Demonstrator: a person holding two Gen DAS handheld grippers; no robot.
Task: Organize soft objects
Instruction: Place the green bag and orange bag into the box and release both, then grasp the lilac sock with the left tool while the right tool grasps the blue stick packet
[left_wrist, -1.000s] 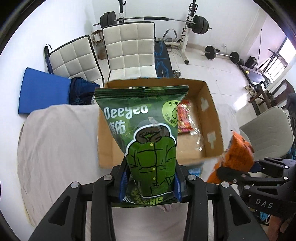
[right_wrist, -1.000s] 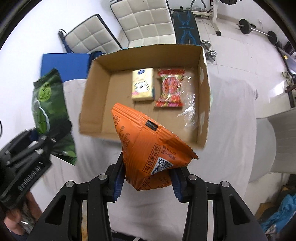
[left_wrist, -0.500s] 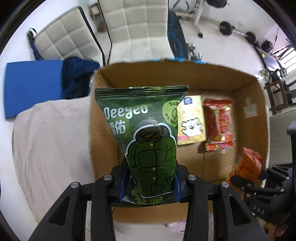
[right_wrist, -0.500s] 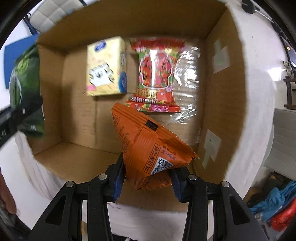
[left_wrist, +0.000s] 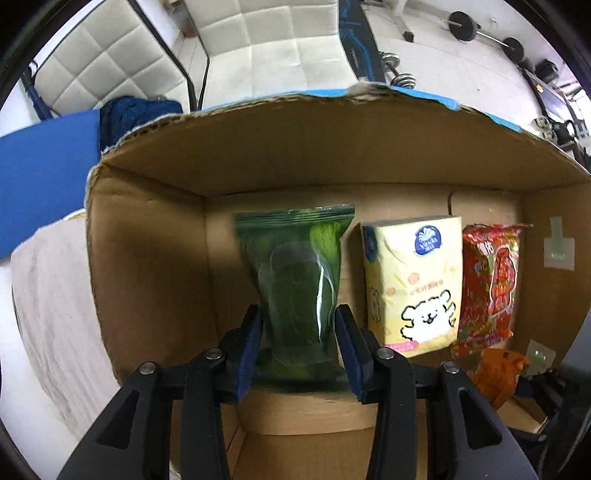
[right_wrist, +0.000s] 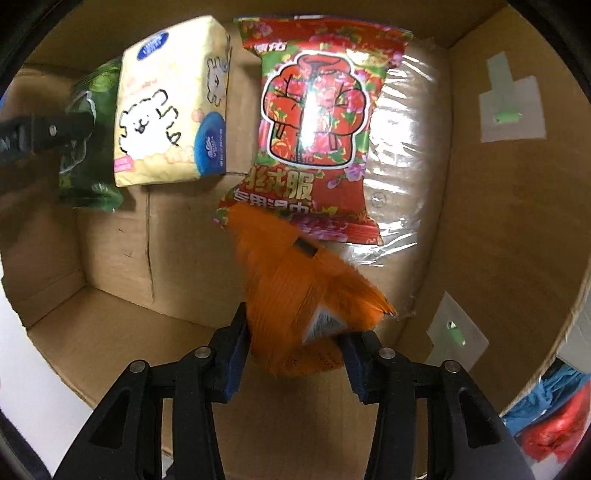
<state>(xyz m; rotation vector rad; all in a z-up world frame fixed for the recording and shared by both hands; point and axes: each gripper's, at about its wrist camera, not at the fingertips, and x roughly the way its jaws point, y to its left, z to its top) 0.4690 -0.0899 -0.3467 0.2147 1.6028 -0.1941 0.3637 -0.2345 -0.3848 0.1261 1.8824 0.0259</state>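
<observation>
My left gripper (left_wrist: 299, 343) is shut on a green packet (left_wrist: 297, 280) and holds it inside the cardboard box (left_wrist: 147, 280), left of a yellow tissue pack (left_wrist: 413, 284) and a red packet (left_wrist: 489, 284). My right gripper (right_wrist: 293, 343) is shut on an orange packet (right_wrist: 295, 291), also inside the box (right_wrist: 509, 229), just in front of the red packet (right_wrist: 317, 122). The right wrist view shows the tissue pack (right_wrist: 170, 107) and the green packet (right_wrist: 88, 147) with the left gripper's fingers (right_wrist: 48, 129) on it. The orange packet (left_wrist: 496, 373) shows low right in the left wrist view.
The box stands on a bed with a pale sheet (left_wrist: 48, 302). Behind it are two white quilted chairs (left_wrist: 273, 48), a blue mat (left_wrist: 40, 177) and gym weights (left_wrist: 461, 26). Clear plastic film (right_wrist: 402, 147) lies on the box floor under the red packet.
Both grippers have moved forward and down from above the bed into the box, still holding their packets. The green packet now hangs blurred beside the tissue pack.
</observation>
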